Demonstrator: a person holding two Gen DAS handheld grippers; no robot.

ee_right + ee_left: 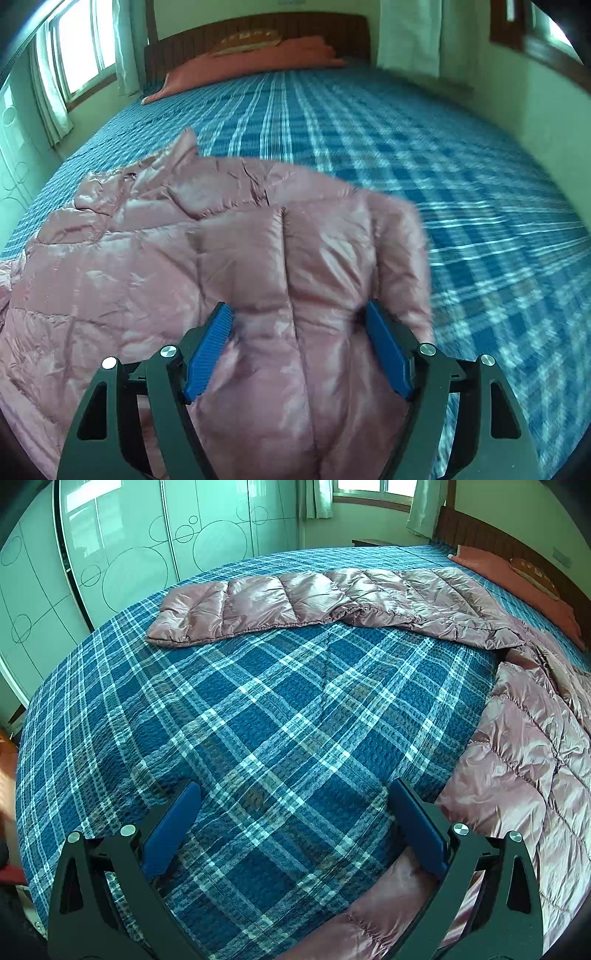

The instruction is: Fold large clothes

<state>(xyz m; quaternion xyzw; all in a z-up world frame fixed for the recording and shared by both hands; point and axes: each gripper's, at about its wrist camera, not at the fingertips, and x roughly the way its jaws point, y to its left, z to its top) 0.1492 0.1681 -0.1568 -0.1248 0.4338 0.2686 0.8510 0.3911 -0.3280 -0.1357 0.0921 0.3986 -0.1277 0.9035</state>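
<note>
Pink puffer jacket [184, 258] sprawls on the plaid bedspread [258, 720], one sleeve [229, 605] stretched flat. Right gripper [299, 347] pinches a thick padded fold between its jaws — apparently carrying it over; left gripper [291, 830] hovers, jaws apart, empty.

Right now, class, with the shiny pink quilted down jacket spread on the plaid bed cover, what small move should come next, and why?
Probably carry the right gripper leftward, laying its sleeve across the shiny pink quilted down jacket. Its blue pads pinch padded fabric. The left gripper hangs open over the blue plaid bed cover, holding nothing.
</note>
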